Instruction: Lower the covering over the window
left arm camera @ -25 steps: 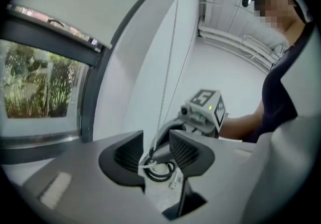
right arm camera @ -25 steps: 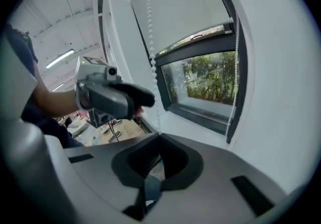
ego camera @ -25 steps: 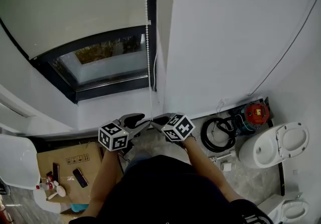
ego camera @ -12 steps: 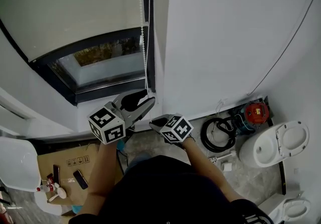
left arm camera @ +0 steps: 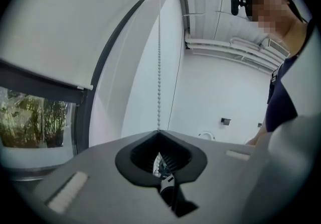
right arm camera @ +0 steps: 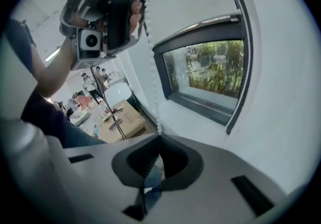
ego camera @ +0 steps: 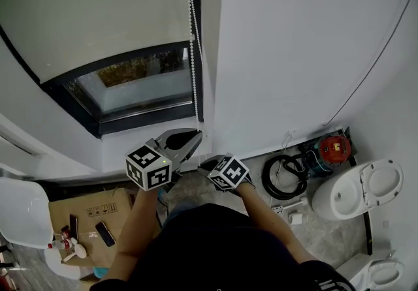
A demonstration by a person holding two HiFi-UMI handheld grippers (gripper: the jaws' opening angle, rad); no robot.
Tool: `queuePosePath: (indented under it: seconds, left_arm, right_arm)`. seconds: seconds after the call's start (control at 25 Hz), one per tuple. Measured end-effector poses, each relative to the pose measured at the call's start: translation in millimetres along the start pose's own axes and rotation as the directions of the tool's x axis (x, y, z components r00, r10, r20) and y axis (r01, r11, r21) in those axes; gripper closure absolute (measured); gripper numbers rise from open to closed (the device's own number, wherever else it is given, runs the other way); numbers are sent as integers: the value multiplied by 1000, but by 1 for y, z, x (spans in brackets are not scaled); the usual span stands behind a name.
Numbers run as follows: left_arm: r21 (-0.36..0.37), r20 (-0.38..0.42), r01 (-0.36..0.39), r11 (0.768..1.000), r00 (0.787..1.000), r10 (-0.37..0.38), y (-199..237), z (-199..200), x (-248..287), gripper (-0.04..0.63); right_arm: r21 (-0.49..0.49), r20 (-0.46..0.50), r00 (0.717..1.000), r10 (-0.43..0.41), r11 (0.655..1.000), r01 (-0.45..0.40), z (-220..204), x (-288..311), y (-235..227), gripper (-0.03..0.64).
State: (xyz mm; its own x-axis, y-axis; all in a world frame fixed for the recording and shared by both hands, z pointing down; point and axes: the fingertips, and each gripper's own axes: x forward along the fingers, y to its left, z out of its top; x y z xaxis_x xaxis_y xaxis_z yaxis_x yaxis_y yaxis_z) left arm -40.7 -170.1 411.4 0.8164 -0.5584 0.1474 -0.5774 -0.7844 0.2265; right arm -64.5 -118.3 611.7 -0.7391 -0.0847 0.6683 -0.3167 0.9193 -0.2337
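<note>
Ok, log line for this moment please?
left gripper: shut on bead chain, higher | right gripper: shut on bead chain, lower | blind: partly down | window: lower part uncovered

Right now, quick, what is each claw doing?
Left claw: closed on the bead chain.
Right claw: closed on the same chain, below the left one.
</note>
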Motion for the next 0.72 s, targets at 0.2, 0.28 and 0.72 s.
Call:
queuePosePath:
  seconds: [0.2, 0.28, 0.72]
  left_arm:
    - [-61, -36, -3, 998, 999, 0, 6, -26, 0, 583]
    - [-80, -48, -6, 997, 999, 2, 9, -34, 1, 583]
    - [-132, -134, -21, 991, 991, 3, 15, -77, 5, 583]
  right_arm:
    - [20, -74, 997, 1, 1000, 0, -25, 11, -4, 604]
    - [36, -93, 996, -1, 999, 4, -33, 12, -6, 604]
    - [52, -160, 987, 14, 999, -6, -54, 20, -4, 604]
